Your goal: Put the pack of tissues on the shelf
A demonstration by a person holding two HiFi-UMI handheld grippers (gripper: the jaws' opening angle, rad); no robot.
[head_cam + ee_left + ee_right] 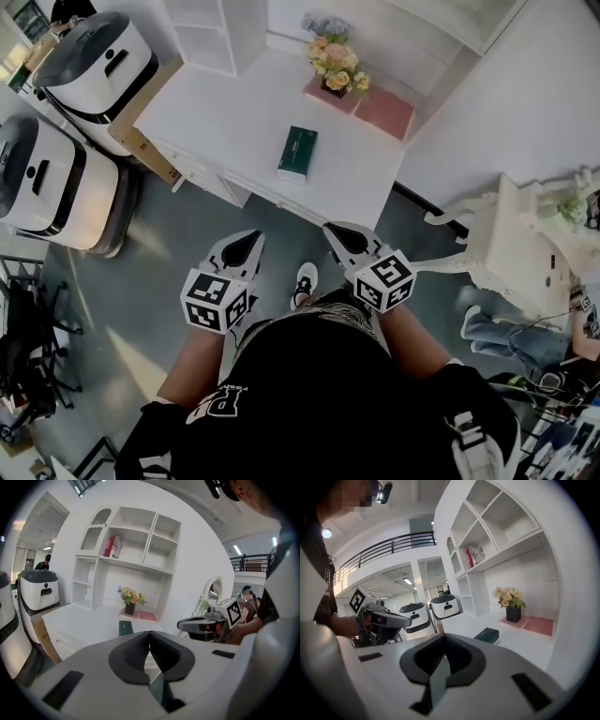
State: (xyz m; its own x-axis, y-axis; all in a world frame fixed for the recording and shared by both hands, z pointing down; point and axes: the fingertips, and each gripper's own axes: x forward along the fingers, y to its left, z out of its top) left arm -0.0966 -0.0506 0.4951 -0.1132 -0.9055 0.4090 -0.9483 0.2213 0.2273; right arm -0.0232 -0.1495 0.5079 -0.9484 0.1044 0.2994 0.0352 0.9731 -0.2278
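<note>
The pack of tissues is a dark green box lying flat on the white desk, well ahead of both grippers. It also shows in the left gripper view and the right gripper view. My left gripper and right gripper hang side by side over the floor just short of the desk's front edge. Both are shut and hold nothing. The white shelf unit stands on the desk against the wall, its compartments mostly bare.
A vase of flowers stands on a pink mat at the back of the desk. A red-and-white item sits in one shelf compartment. Two white wheeled machines stand on the left, an ornate white table on the right.
</note>
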